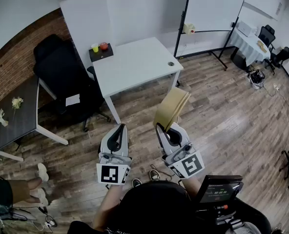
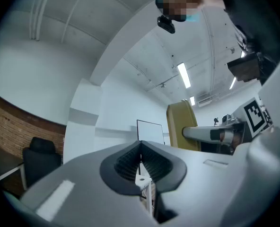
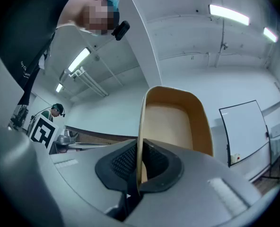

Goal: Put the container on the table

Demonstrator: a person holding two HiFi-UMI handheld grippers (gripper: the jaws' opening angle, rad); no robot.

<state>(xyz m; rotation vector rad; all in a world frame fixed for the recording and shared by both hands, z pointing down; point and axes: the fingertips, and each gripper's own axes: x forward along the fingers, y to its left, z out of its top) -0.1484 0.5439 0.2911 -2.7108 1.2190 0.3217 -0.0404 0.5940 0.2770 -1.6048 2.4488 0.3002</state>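
Observation:
A tan paper container (image 1: 171,107) hangs in the air above the wooden floor, gripped by its rim in my right gripper (image 1: 163,126). In the right gripper view the container (image 3: 178,122) stands on edge with its hollow side facing right, its wall pinched between the black pads (image 3: 126,162). My left gripper (image 1: 119,132) is held beside it, shut with nothing between its pads (image 2: 152,164). The left gripper view shows the container (image 2: 182,126) to the right. The white table (image 1: 134,65) stands ahead of both grippers.
On the white table's far left corner sits a dark tray (image 1: 101,52) with small colourful items. A black office chair (image 1: 61,77) stands left of the table, a dark side table (image 1: 17,116) with flowers further left, and a whiteboard (image 1: 213,9) behind.

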